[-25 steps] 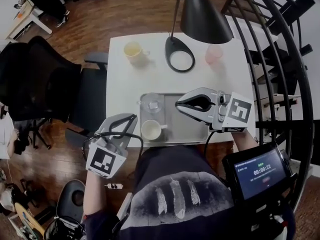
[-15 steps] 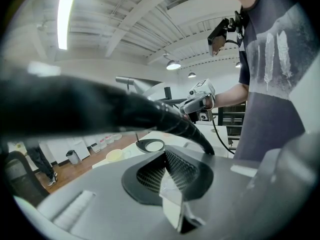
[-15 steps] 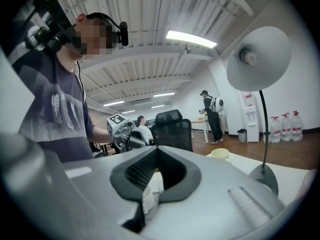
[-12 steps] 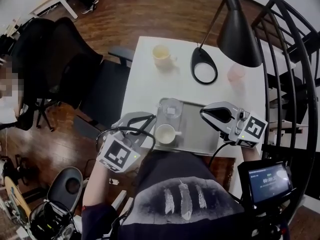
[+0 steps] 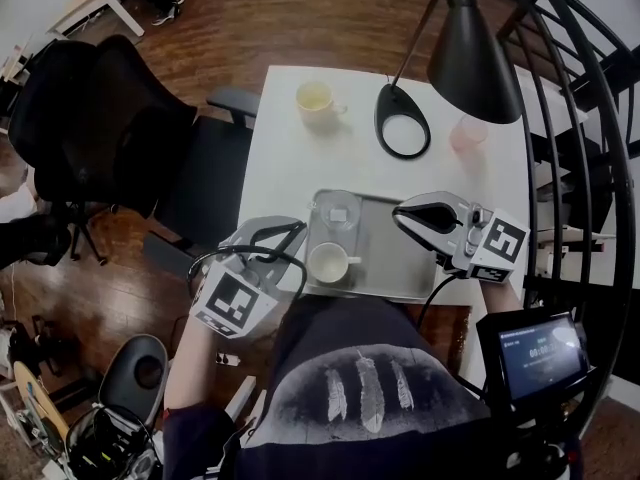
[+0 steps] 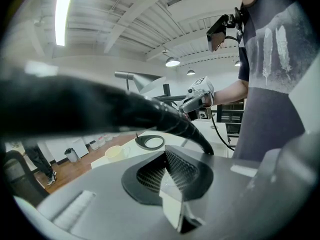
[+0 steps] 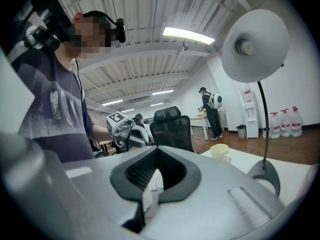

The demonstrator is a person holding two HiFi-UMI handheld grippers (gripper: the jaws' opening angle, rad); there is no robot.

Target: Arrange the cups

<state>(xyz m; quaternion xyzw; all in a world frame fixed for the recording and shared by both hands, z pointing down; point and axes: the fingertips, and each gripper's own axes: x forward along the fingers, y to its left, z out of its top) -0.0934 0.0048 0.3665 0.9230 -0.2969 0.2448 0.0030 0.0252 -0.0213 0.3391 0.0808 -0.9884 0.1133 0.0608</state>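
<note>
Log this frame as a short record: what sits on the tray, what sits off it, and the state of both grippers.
table: white table
tray: grey tray, at the near table edge
on tray: clear glass cup; white mug
off tray, on table: cream mug; pink cup; black desk lamp
left gripper: shut, empty, by the tray's left edge
right gripper: shut, empty, over the tray's right part

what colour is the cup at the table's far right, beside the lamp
The cup is pale pink; the head view shows it best.
</note>
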